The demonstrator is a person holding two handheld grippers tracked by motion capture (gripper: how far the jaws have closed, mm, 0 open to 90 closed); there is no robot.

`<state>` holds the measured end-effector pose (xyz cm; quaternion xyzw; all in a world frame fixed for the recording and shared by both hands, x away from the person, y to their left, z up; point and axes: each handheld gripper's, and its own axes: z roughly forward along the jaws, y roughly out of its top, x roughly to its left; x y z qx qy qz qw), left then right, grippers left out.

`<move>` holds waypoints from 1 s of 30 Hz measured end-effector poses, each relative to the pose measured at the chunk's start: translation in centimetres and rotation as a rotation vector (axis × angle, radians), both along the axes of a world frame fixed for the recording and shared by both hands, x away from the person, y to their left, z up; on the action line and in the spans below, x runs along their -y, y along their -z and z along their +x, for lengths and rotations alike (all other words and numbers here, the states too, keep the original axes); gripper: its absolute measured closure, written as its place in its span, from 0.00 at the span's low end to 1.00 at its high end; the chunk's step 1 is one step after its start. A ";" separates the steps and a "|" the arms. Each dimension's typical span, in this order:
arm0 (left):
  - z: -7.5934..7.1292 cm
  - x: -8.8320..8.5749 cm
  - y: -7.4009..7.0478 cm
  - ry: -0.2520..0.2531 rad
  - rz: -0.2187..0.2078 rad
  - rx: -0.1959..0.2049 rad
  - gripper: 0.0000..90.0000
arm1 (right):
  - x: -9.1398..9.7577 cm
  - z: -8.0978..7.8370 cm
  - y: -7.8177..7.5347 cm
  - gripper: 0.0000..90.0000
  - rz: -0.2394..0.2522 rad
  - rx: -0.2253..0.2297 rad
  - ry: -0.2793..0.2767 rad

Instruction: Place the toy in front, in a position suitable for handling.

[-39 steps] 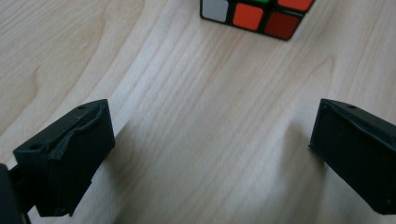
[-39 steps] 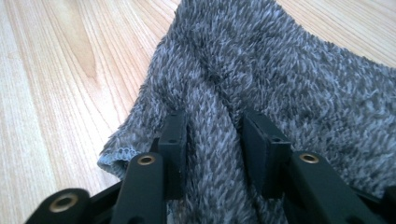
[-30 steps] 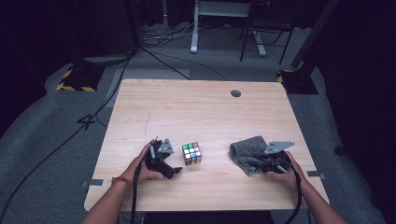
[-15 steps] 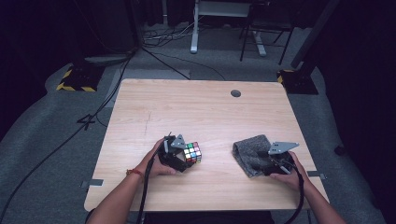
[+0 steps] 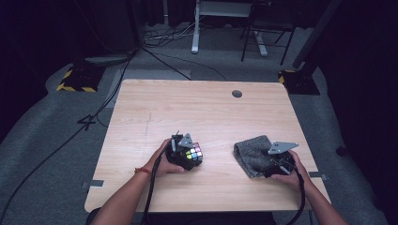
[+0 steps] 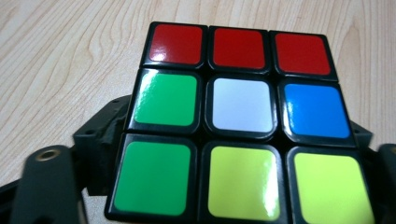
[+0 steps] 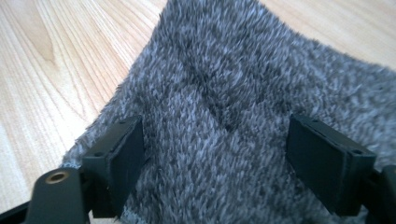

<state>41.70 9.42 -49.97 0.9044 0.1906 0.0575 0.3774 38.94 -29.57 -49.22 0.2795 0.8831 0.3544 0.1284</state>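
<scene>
A: Start with the big things. What is on the wooden table?

B: Toward the near right lies a grey fuzzy cloth, bunched and flat on the wood. Left of it, well apart, sits a Rubik's cube, near the table's front middle. The left gripper is at the cube, the right gripper at the near end of the cloth.

A: How do the jaws stand?

B: The left jaws have just been closing with the cube between them. In the left gripper view the cube sits between both black jaws, the dark pads tight against its two sides, so I read it as gripped. The right jaws have just been opening; in the right gripper view they stand wide over the cloth, pile between them, pressing on nothing.

A: How should the cube grip be done well?

B: I'd judge: keep the pads square on opposite faces, centred on the middle layer so no layer twists, and squeeze firmly, since the glossy stickers look slippery. Lift straight up, and keep the right gripper still and clear of the cloth.
</scene>
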 end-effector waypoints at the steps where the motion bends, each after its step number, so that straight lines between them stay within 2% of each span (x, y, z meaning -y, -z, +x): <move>1: 0.0 0.0 0.0 0.002 -0.002 -0.001 0.29 | 0.0 0.1 0.2 0.22 0.008 -0.004 0.004; 5: 0.0 -0.1 -0.1 0.001 0.002 0.010 0.33 | 0.1 0.3 0.3 0.26 0.002 -0.016 0.004; 7: 0.1 -0.3 -0.1 0.004 -0.004 -0.001 0.34 | 0.1 0.3 0.3 0.27 0.001 -0.018 0.005; 8: 0.2 -0.6 0.1 -0.002 -0.007 -0.008 0.35 | 0.1 0.3 0.2 0.36 0.002 -0.021 0.002; 9: 0.2 -0.6 0.1 -0.002 -0.007 -0.008 0.35 | 0.1 0.3 0.2 0.36 0.002 -0.021 0.002; 10: 0.2 -0.7 0.1 -0.002 -0.009 -0.008 0.35 | 0.2 0.2 0.1 0.40 0.006 -0.020 -0.001; 11: 0.2 -0.7 0.1 -0.006 -0.005 -0.001 0.36 | 0.2 0.2 0.0 0.51 0.009 -0.016 -0.001; 12: 0.2 -0.7 0.0 -0.008 -0.005 0.006 0.36 | 0.2 0.2 0.0 0.51 0.009 -0.016 -0.001; 15: 0.2 -0.6 0.0 0.000 -0.001 0.012 0.36 | 0.2 0.2 -0.1 0.64 0.003 -0.007 0.000; 19: 0.0 -0.4 -0.1 0.020 0.006 0.008 0.37 | 0.0 0.0 -0.2 0.76 -0.011 0.007 0.002; 22: -0.3 0.0 -0.3 0.047 0.016 0.011 0.37 | 0.1 0.1 -0.2 0.81 0.000 0.006 0.013; 26: -0.8 0.6 -0.8 0.068 0.003 0.017 0.37 | 0.3 0.1 -0.3 0.85 0.013 0.008 0.012; 28: -1.2 1.1 -1.3 0.086 -0.017 0.022 0.37 | 0.3 0.0 -0.5 0.85 0.018 0.014 0.008; 30: -1.3 1.2 -1.5 0.094 -0.012 0.032 0.37 | 0.4 -0.1 -0.9 0.86 0.030 0.024 0.005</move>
